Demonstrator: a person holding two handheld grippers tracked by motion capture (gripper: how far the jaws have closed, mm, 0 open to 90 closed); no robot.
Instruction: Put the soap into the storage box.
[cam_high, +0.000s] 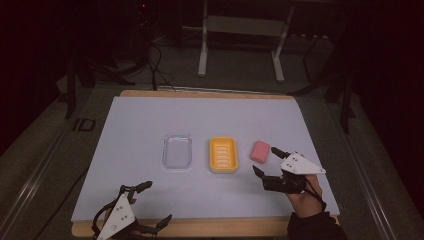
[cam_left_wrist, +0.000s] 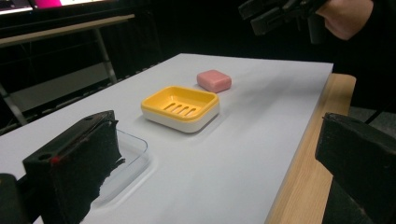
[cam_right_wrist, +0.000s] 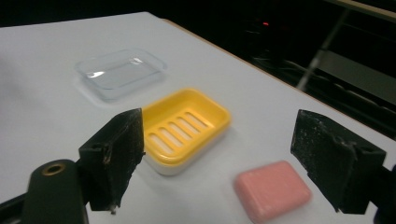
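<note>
Two black jaws of the right gripper (cam_high: 264, 161) stand apart with nothing between them, hovering just near and right of the soap (cam_high: 260, 151); the pink bar lies flat on the white table (cam_high: 135, 120), untouched, at the right end of the row. In the right gripper view the soap (cam_right_wrist: 272, 190) sits low between the jaws, closer to the right one. To take it well, I judge the gripper should centre over the bar, come down until the pads flank its two long sides, and only then squeeze; a slick, rounded bar may squirt out if pinched near a corner. Just left of the soap is the yellow soap dish (cam_high: 223, 154) with its slotted floor, the likely place for the bar, and farther left a clear lid (cam_high: 177, 151). At the near left edge the left gripper (cam_high: 155, 205) rests with jaws wide and empty.
</note>
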